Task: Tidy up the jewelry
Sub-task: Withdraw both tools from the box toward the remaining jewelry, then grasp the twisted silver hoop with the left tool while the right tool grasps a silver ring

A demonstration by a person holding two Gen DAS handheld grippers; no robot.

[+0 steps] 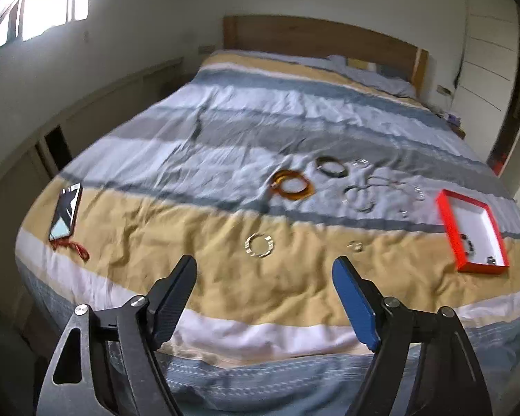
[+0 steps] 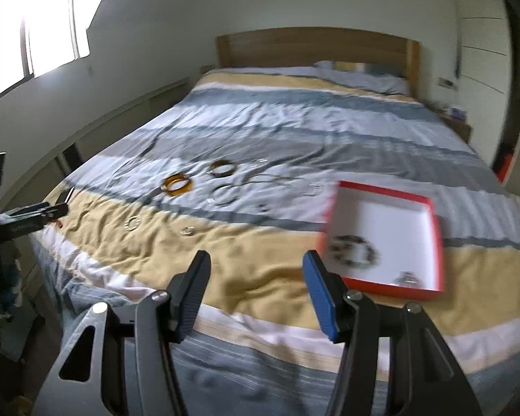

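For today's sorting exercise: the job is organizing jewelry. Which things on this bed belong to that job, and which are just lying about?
Belongs to the job:
- red box
- beaded bracelet in the box
- orange bangles
- dark bangle
- gold bracelet
- small ring
- thin silver pieces

Just lying about:
- phone
- pillow

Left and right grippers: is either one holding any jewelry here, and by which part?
Nothing is held. The left gripper and right gripper both stand open and empty above the bed.
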